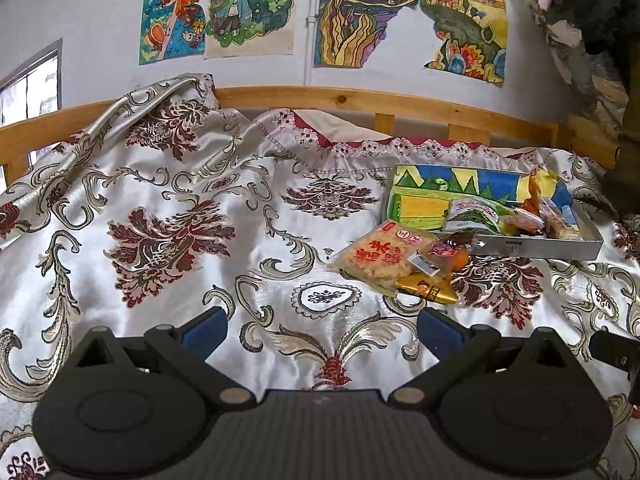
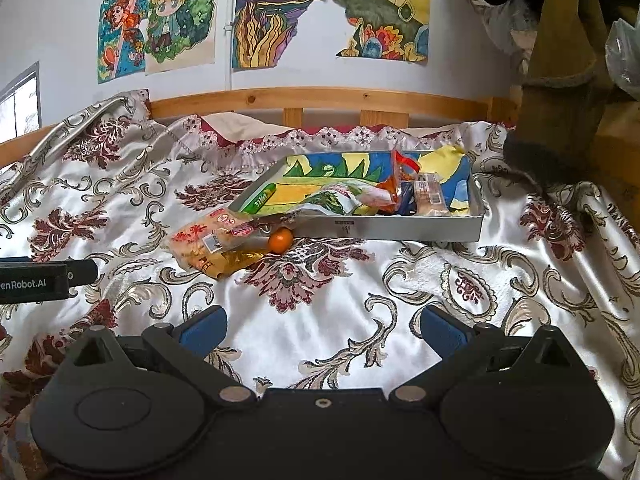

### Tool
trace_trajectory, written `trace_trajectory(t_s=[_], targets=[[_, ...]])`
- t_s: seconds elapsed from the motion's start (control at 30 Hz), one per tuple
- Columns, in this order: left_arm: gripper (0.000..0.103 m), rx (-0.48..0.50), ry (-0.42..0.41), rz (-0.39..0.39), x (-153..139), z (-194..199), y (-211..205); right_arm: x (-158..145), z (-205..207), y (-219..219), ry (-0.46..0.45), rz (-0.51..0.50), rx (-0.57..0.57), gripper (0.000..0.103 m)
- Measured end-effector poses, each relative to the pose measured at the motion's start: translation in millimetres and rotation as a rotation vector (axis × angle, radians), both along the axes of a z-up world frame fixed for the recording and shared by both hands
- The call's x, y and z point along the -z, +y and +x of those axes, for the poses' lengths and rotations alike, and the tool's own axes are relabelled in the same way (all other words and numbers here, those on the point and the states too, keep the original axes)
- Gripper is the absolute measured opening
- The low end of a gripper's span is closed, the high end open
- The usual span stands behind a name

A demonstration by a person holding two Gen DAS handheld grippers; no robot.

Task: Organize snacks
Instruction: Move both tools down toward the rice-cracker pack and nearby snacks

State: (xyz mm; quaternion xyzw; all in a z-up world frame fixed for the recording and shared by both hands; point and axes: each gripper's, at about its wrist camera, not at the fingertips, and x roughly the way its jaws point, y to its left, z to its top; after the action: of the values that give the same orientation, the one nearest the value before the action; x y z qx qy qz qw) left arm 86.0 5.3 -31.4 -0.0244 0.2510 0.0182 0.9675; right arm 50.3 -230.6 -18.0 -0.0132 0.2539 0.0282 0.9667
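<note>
A bed draped in a glossy white satin cover (image 1: 256, 240) with maroon and silver floral scrollwork is seen from both wrist cameras, backed by a light wooden rail (image 1: 360, 100) and a white wall hung with bright hand-coloured drawings (image 1: 252, 4). The left tool (image 1: 322, 330) is held low over the cover with its blue-padded fingers (image 1: 206, 330) spread wide, and nothing is gripped between them. The right tool (image 2: 322, 328) is likewise held wide apart and empty above the cover, and the black tip of the left tool is seen at the left edge of the right wrist view. A shallow grey metal tray (image 2: 400, 229) lined with a colourful drawing is set on the bed towards the far right, and several wrapped snacks (image 2: 430, 196) are gathered in its right half, among them a green and white packet (image 1: 476, 216) leaning over the near rim. Just outside the tray's near left corner, a small heap of loose snacks is left lying on the cover: a clear packet of pale rice crackers with red print (image 1: 378, 254), a gold foil packet (image 1: 428, 290) partly under it, and a small round orange fruit (image 2: 280, 240) touching the heap and lying just beside the tray wall. Both tools are kept well apart from the heap and the tray.
</note>
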Motion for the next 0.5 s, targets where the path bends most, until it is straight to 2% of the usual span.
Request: trace_trajectory(t_s=[0.13, 0.3, 0.5], targets=[[0.103, -0.014, -0.003, -0.004, 3.7, 6.9, 0.3, 3.2, 4.0, 1.9, 0.012, 0.001, -0.002, 0.102], [0.103, -0.053, -0.021, -0.061, 8.6, 15.0, 4.5, 7.6, 7.8, 2.5, 0.022, -0.008, 0.003, 0.102], [0.103, -0.059, -0.005, -0.083, 12.6, 38.1, 10.1, 12.9, 12.2, 1.1, 0.039, -0.004, 0.014, 0.102]])
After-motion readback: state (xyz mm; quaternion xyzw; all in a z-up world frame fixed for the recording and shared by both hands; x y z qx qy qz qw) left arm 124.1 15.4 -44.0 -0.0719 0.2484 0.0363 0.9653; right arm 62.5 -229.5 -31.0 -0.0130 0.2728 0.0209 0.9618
